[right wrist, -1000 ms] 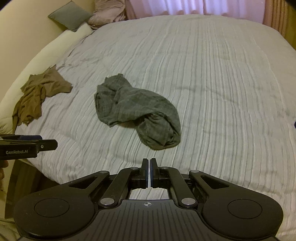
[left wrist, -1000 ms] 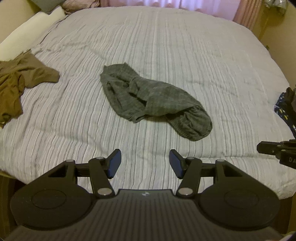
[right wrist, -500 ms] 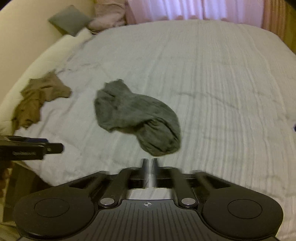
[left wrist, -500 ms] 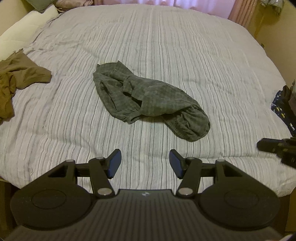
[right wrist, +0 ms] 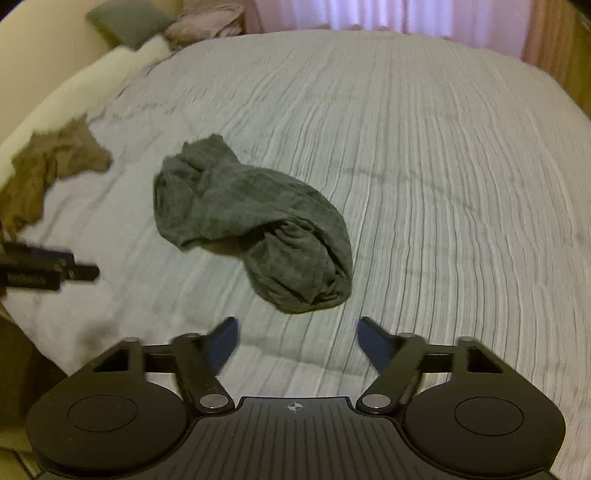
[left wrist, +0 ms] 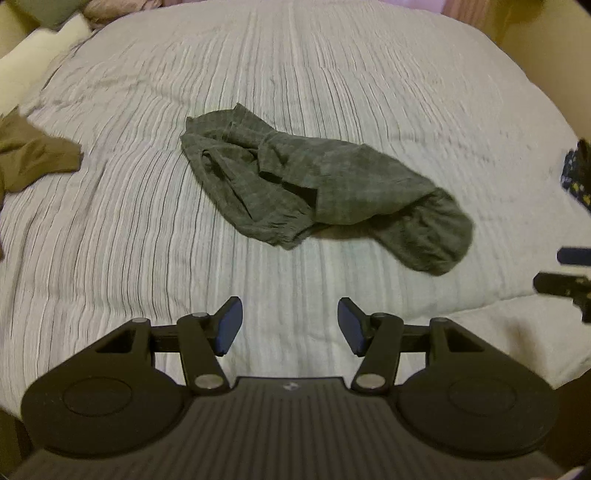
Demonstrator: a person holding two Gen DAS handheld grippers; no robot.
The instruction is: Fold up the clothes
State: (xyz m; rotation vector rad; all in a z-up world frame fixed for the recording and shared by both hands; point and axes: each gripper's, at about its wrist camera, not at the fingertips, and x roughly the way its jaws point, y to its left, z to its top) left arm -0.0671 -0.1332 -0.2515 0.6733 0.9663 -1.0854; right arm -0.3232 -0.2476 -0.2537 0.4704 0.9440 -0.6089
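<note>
A crumpled grey garment point(right wrist: 255, 229) lies in a heap on the bed point(right wrist: 424, 166), whose cover is pale with fine stripes. The right gripper point(right wrist: 297, 345) hangs over the near part of the bed, just short of the garment's closest fold; its jaws stand apart, having just been closing a little, with only the bedcover seen between them. A brown garment point(right wrist: 51, 173) lies bunched near the bed's left edge, well apart from the grey one. The left gripper point(right wrist: 48, 271) reaches in from the left, blurred. A grey pillow point(right wrist: 125, 22) rests at the far left corner, pink curtains point(right wrist: 388, 14) behind.
</note>
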